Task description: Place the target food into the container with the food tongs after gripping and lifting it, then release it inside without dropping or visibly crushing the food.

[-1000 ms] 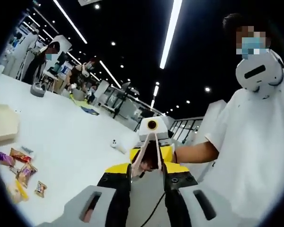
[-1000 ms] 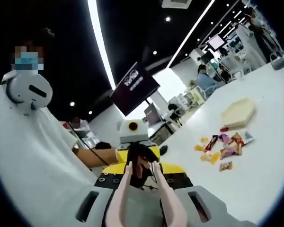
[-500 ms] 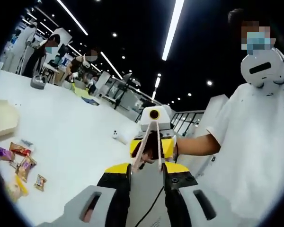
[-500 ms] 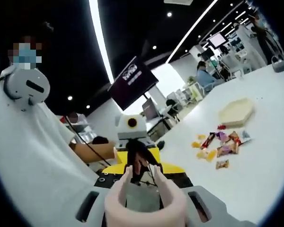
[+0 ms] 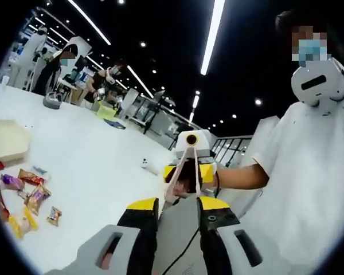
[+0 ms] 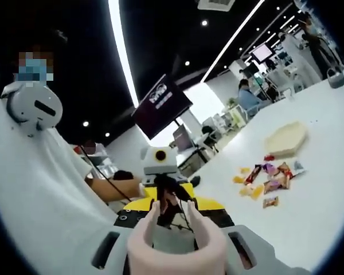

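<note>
1. Tongs [image 6: 175, 243], pale pink, sat clamped by their looped end between the jaws of the right hand-held gripper [image 6: 173, 240], their two arms rising and spread apart toward the tips.
2. Left hand-held gripper [image 5: 171, 229] carried nothing, its black and yellow jaws standing apart with a bare gap between them.
3. Each hand-held gripper faced the other: the right one, with the tongs pointing out of it, appeared in the left gripper view, held by a person in white [image 5: 309, 189].
4. Snack packets [image 6: 266, 180], the food, lay scattered on the white desk [image 6: 309, 212], well apart from both hand-held grippers.
5. Container [image 6: 285, 139], a beige six-sided tray, rested on the desk just beyond the packets, seemingly with nothing in it.
</note>
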A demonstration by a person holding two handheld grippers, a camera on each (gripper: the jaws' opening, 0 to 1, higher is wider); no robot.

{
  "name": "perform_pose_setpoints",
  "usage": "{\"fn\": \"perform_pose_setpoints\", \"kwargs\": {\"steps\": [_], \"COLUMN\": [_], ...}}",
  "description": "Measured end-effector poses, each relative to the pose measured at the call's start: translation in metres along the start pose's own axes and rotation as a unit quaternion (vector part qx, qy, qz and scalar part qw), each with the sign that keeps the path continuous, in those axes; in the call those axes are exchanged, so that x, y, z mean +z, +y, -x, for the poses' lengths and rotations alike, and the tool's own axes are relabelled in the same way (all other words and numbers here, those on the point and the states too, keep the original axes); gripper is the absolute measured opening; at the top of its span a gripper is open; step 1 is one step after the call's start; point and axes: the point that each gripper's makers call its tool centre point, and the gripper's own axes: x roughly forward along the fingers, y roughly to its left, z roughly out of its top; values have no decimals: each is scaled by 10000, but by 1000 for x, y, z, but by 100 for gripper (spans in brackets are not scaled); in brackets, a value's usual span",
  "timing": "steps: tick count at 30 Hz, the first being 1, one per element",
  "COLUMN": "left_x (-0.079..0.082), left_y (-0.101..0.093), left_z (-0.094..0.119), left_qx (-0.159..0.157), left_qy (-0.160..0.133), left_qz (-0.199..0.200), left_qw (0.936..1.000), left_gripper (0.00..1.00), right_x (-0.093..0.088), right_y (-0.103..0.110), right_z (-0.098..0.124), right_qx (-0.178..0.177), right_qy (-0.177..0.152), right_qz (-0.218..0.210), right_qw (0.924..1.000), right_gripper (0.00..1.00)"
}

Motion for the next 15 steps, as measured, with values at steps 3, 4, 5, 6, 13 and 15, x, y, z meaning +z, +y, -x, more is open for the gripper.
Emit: {"fn": "perform_pose_setpoints", "kwargs": {"steps": [3,4,5,6,13,15], "left_x": [3,2,2,2,6,8], "left_y": [-10,-9,-7,-6,-10,-10], "left_z": [0,0,1,0,-3,-2], "left_qx": [-224,-207,-160,-147,-264,-279], "left_qy": [-131,-101,-92,-89,-216,-264], "left_qz": [319,343,273,238,201,190], "left_qw": [9992,9991,9995,9996,9992,9991], "left_gripper": [41,43,41,37,25,25], "right_x": [4,5,5,5,6,8], "right_y": [-1,0,0,2,7,8], "right_z": [1,1,0,-1,-4,-4], "right_qx": [-22,-10,-11,10,132,138], "right_qy": [-88,-112,-97,-92,-136,-177], "right_qz": [-25,-54,-40,9,-41,-62], "right_qw": [10000,9999,9999,10000,9998,9997], "right_gripper": [26,26,26,25,25,25]}}
